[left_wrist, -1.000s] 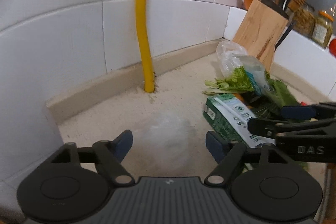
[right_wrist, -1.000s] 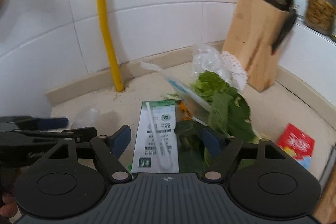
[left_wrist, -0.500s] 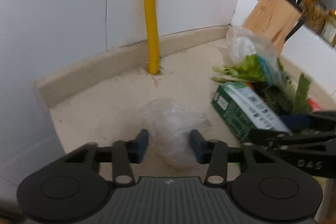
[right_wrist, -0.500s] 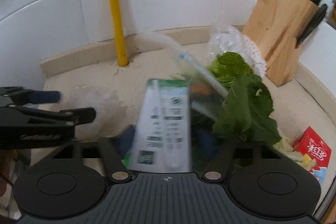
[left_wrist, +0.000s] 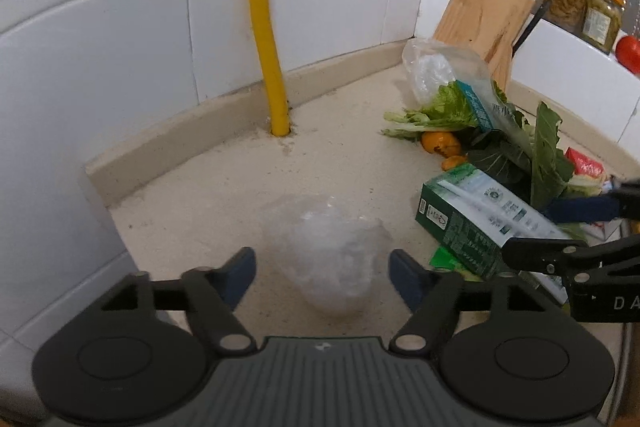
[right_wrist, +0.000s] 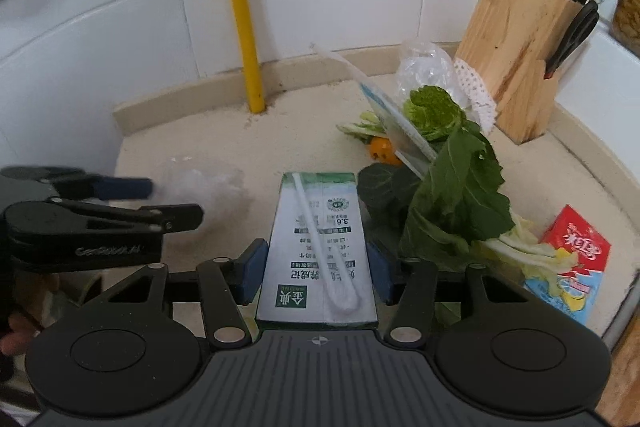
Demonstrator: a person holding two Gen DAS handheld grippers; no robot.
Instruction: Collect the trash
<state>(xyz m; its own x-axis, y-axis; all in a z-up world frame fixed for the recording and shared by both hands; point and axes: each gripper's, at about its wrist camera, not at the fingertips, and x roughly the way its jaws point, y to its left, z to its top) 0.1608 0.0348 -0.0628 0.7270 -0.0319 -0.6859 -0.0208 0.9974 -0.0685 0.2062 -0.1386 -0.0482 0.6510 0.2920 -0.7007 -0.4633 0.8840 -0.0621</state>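
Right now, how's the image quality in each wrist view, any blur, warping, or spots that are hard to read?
Left wrist view: fisheye bends the wall tiles and yellow pipe; the crumpled clear plastic looks soft, low-contrast against the counter. Right wrist view: milk carton print sharp; the plastic at left is smeared, the top-left corner blurred; even daylight, no harsh glare.

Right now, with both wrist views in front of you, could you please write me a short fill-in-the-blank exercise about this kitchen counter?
1. The pipe rising from the counter against the tiled wall is coloured ____.
2. The knives stand in a block made of ____.
3. Between the fingers of the right gripper, whose jaws are opening, lies a green and white ____.
4. The crumpled clear plastic sits in front of the ____ gripper, whose jaws are opening.

Missing words: yellow; wood; carton; left
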